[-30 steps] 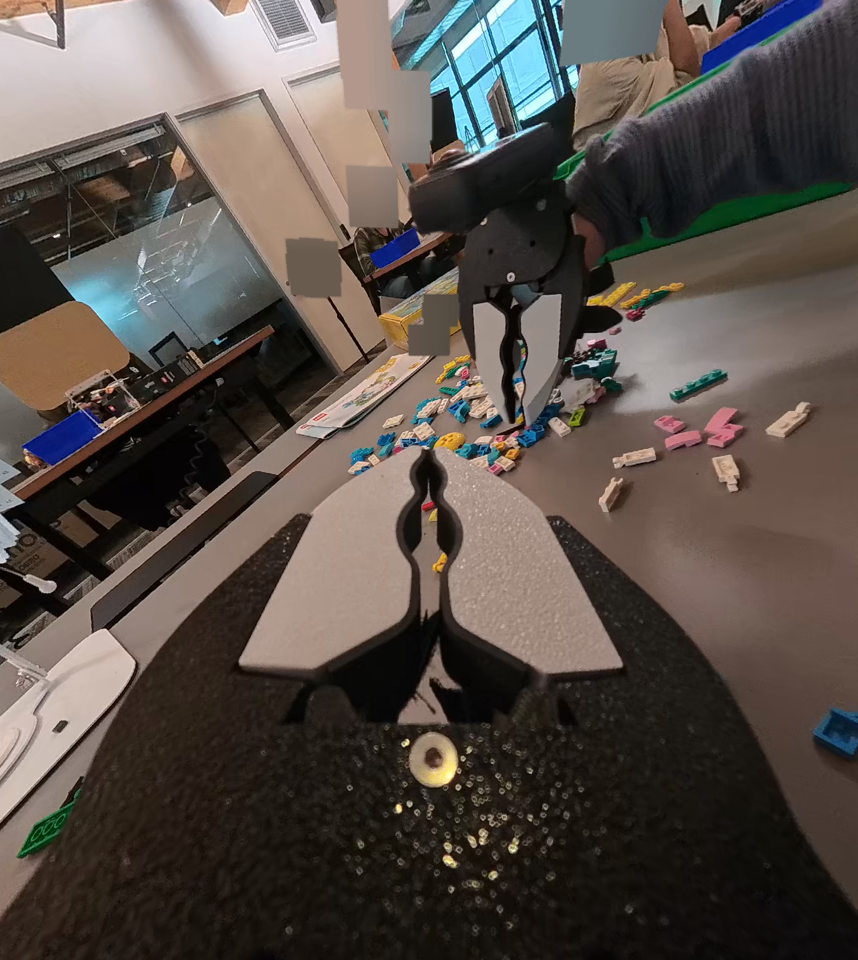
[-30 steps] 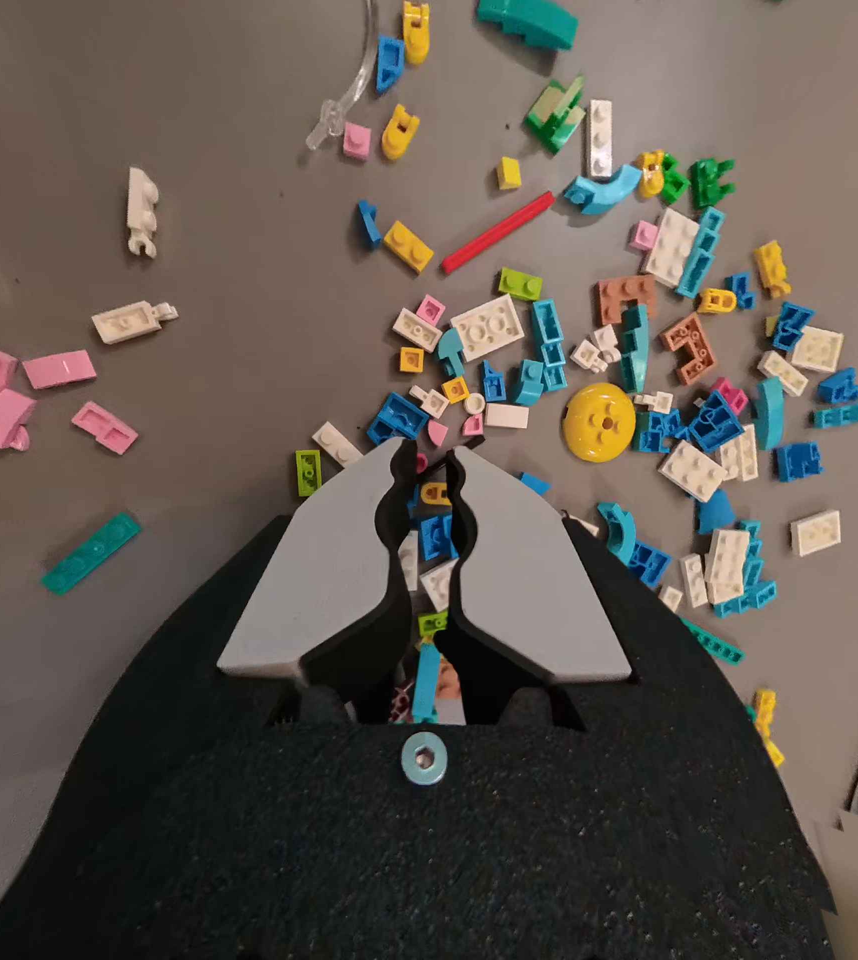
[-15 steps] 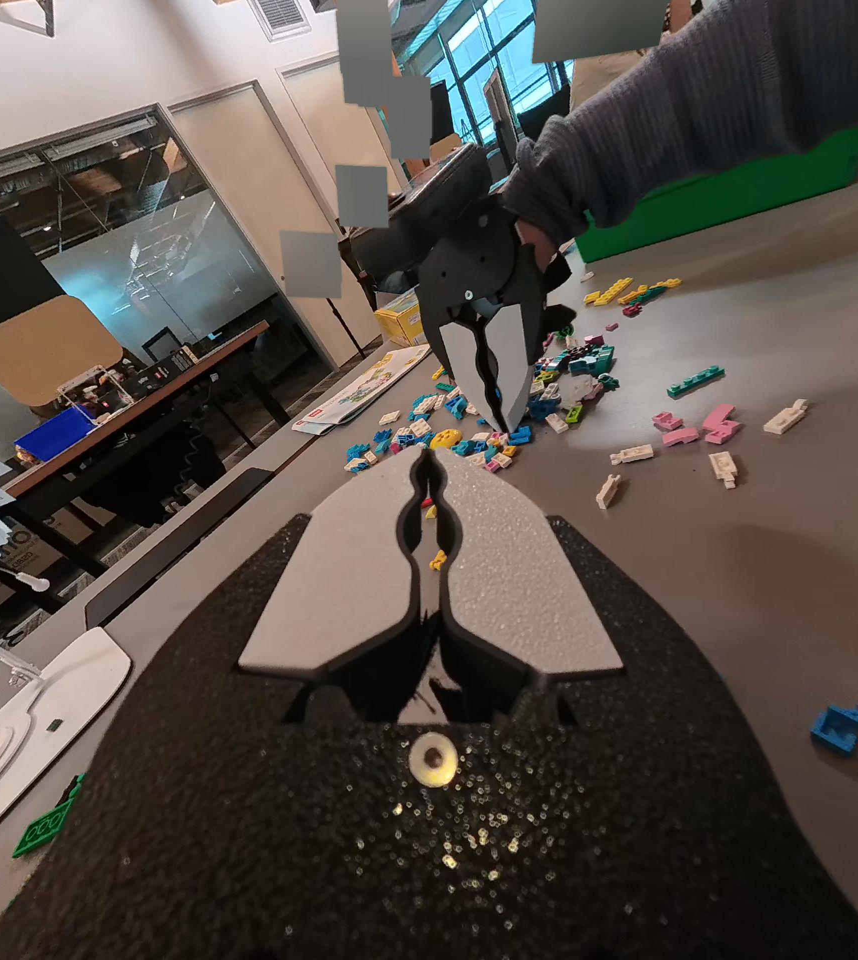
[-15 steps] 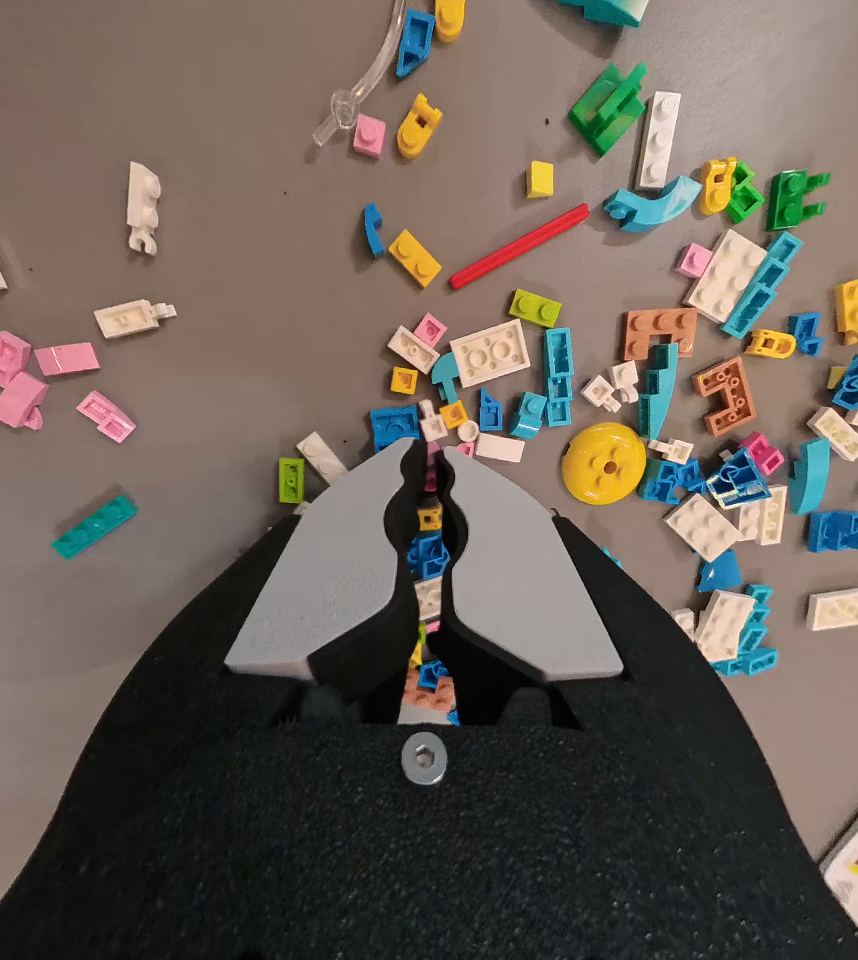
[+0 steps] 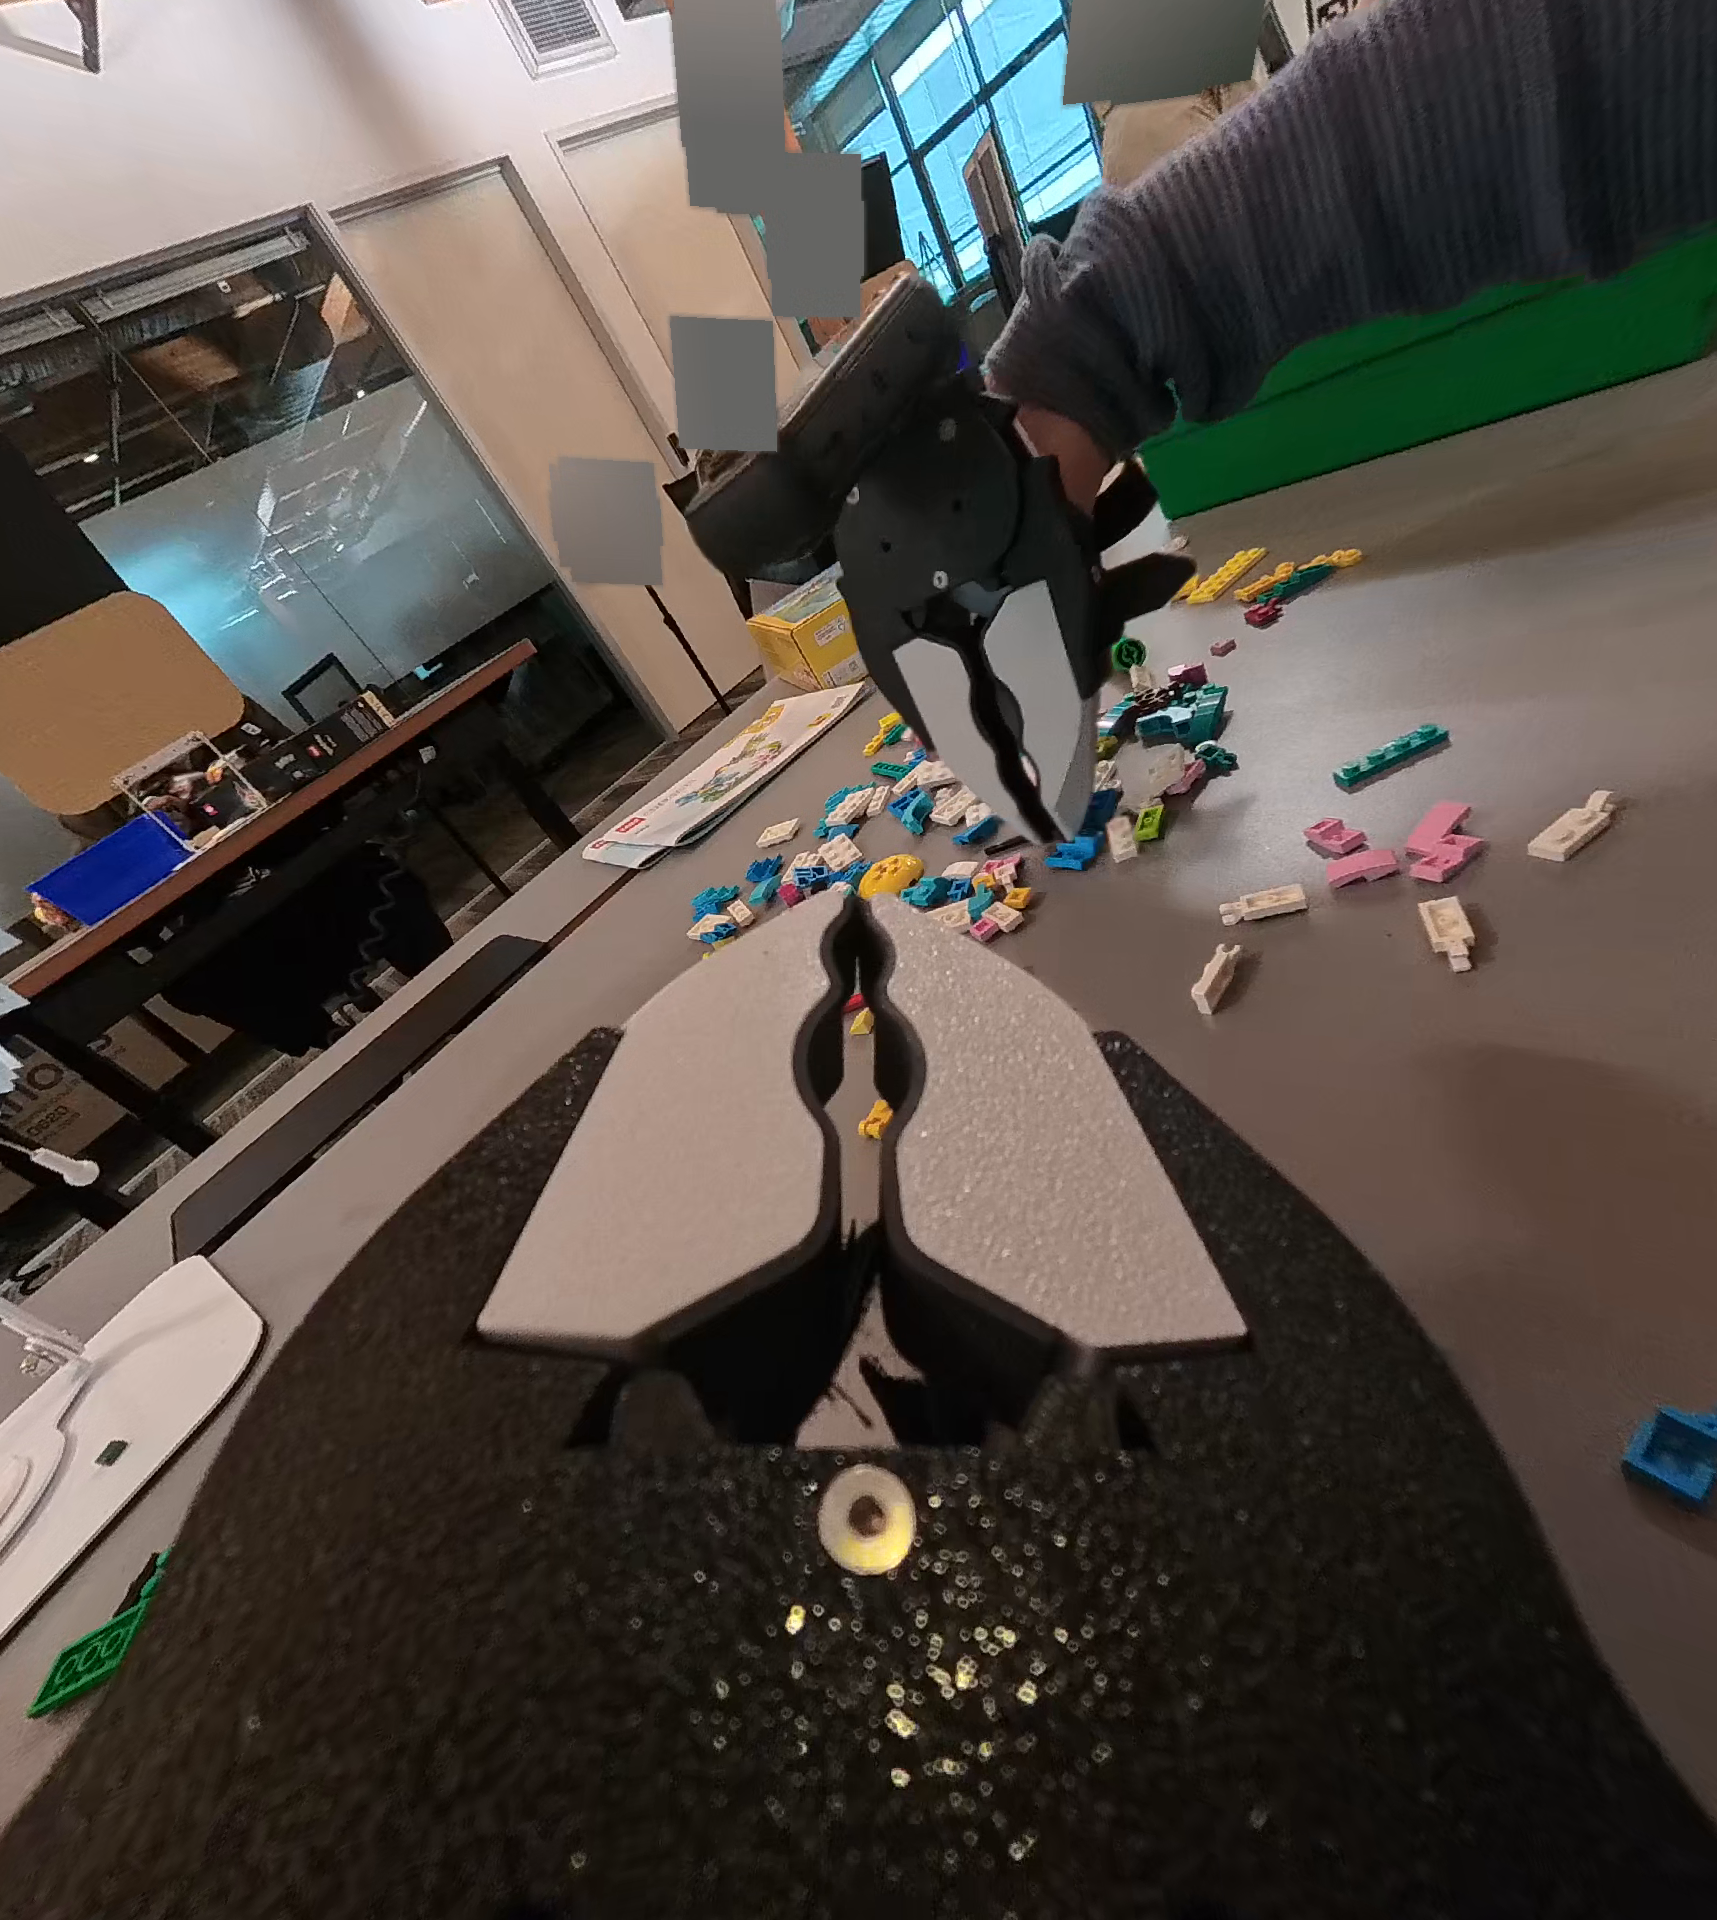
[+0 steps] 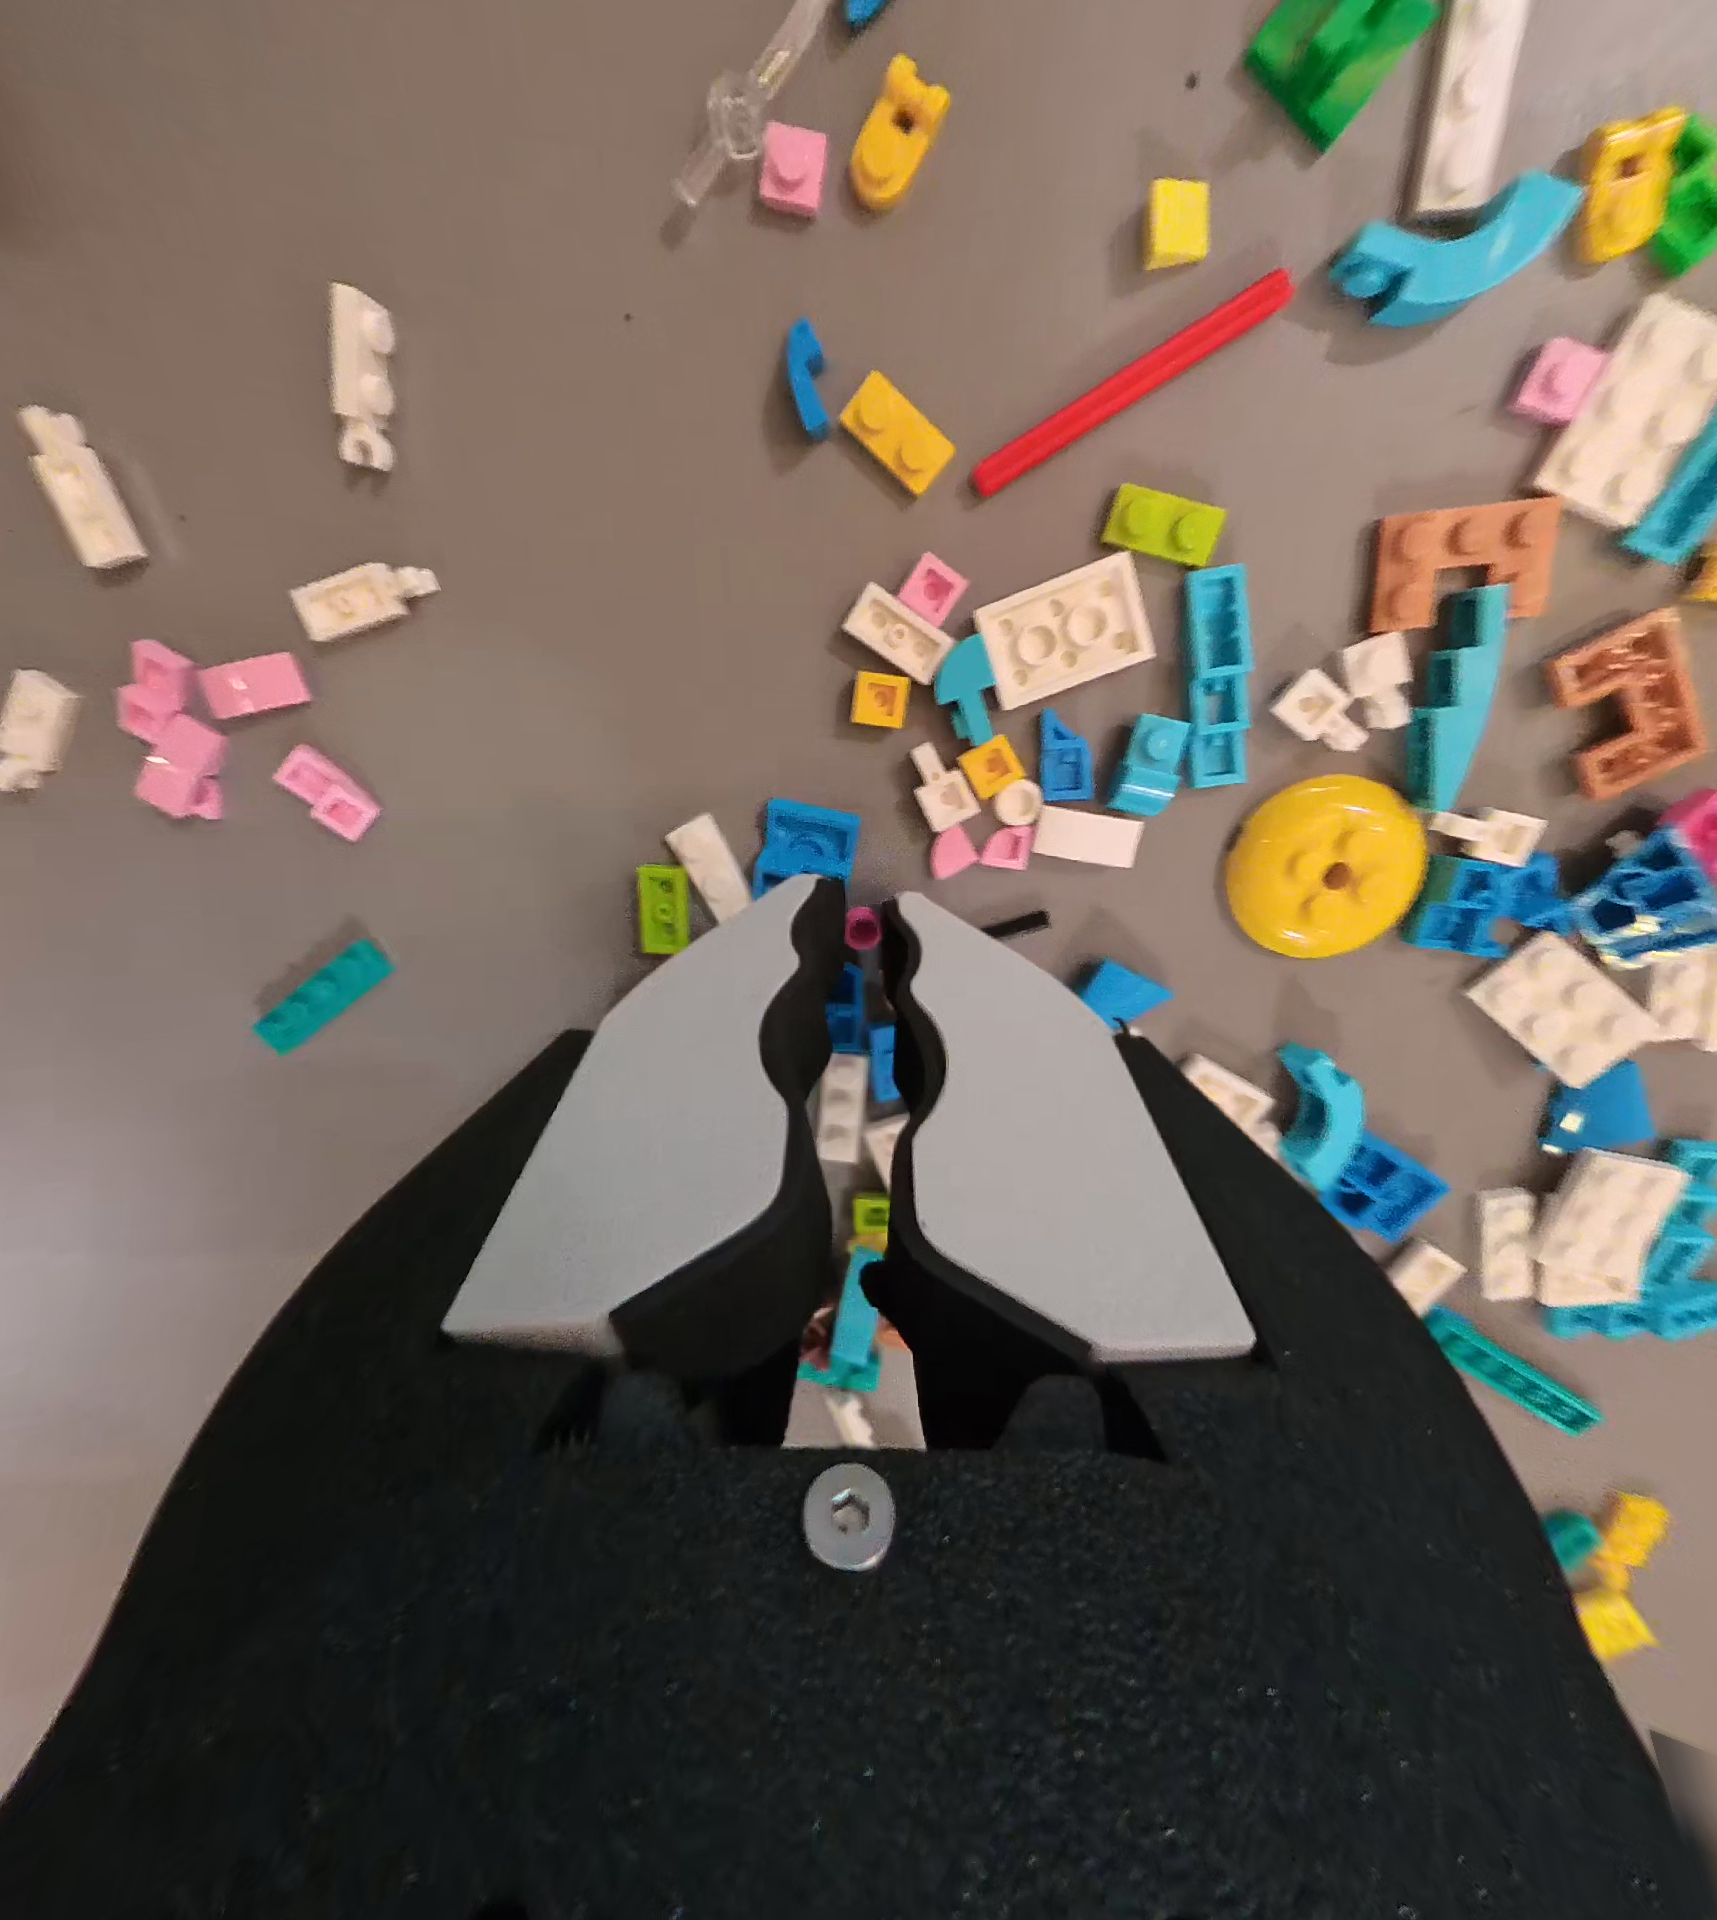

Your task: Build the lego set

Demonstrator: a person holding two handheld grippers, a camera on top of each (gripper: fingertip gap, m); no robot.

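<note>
1. The right gripper (image 6: pixel 862 916) is held above the pile of bricks (image 6: pixel 1197 727) on the grey table (image 6: pixel 418 187); a small magenta piece (image 6: pixel 862 928) is seen between its nearly closed tips, but whether it is pinched cannot be told.
2. The left gripper (image 5: pixel 860 912) is held low over the table, its jaws pressed together with nothing between.
3. A booklet (image 5: pixel 729 774) is seen beyond the pile, and a lone blue brick (image 5: pixel 1680 1451) lies well apart.
</note>
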